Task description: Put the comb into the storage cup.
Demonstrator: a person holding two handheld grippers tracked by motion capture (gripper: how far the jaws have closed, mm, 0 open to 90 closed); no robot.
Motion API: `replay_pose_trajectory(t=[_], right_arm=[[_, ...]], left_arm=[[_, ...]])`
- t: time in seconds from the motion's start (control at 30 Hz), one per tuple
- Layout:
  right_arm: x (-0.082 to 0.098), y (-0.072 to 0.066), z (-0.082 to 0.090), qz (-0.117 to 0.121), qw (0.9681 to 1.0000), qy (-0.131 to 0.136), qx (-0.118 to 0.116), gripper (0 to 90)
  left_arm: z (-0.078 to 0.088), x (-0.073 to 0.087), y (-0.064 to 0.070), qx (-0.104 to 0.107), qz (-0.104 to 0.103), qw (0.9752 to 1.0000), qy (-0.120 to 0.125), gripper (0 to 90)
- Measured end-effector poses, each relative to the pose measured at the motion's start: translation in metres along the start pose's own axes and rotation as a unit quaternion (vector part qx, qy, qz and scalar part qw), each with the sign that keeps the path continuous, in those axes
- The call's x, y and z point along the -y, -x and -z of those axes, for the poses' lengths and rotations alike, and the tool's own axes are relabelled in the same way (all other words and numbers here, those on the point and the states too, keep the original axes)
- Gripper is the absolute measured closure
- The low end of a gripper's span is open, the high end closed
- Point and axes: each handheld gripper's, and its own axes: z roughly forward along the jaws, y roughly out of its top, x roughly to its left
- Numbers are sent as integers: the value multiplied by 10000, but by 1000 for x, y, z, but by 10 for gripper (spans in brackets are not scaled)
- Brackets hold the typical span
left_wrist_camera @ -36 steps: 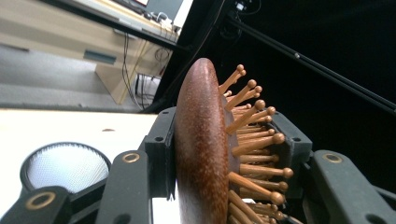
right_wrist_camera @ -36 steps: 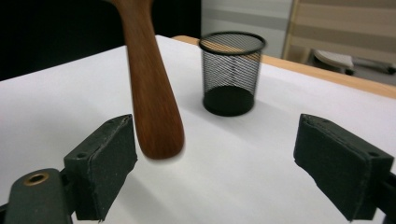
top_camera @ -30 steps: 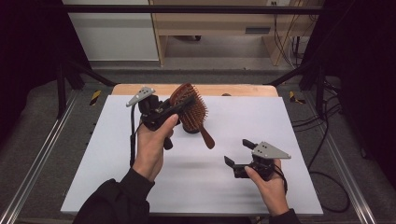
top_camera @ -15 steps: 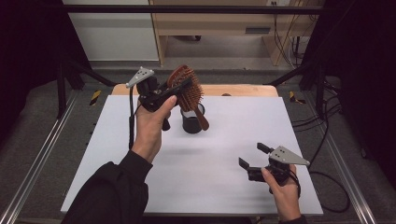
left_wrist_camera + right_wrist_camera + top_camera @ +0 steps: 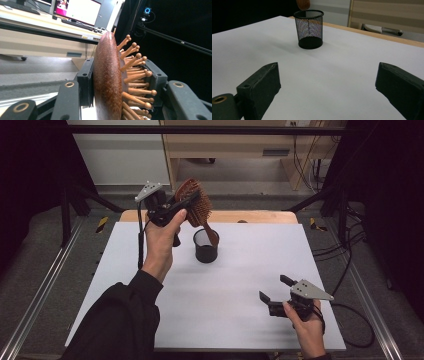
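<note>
The left gripper [image 5: 184, 206] clamps a reddish-brown wooden paddle hairbrush [image 5: 194, 206] with ball-tipped pins, handle pointing toward five o'clock over a black mesh cup [image 5: 205, 246]; the right gripper [image 5: 276, 290] gapes empty.

In the left gripper view, the lower part of the brown wooden hairbrush [image 5: 107, 82] is cut off by the bottom edge, so its handle is out of the picture. In the high view, the handle tip is hidden inside the black mesh cup [image 5: 205, 251]. The person's left palm covers part of the left gripper [image 5: 192, 204].
</note>
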Motion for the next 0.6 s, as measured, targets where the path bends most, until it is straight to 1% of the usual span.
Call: replay_pose_trajectory(t=[0.13,0.3,0.6], right_arm=[[0,1,-1,5,10000,-2,20,59],[1,1,-2,27,10000,-37,13,59],[2,2,-3,63,10000,-33,45,58]], left_arm=[[-2,0,-4,-32,9,10000,37,509],[-5,3,-7,-102,-89,9999,-9,509],[-13,7,-14,-190,-90,9998,11,508]])
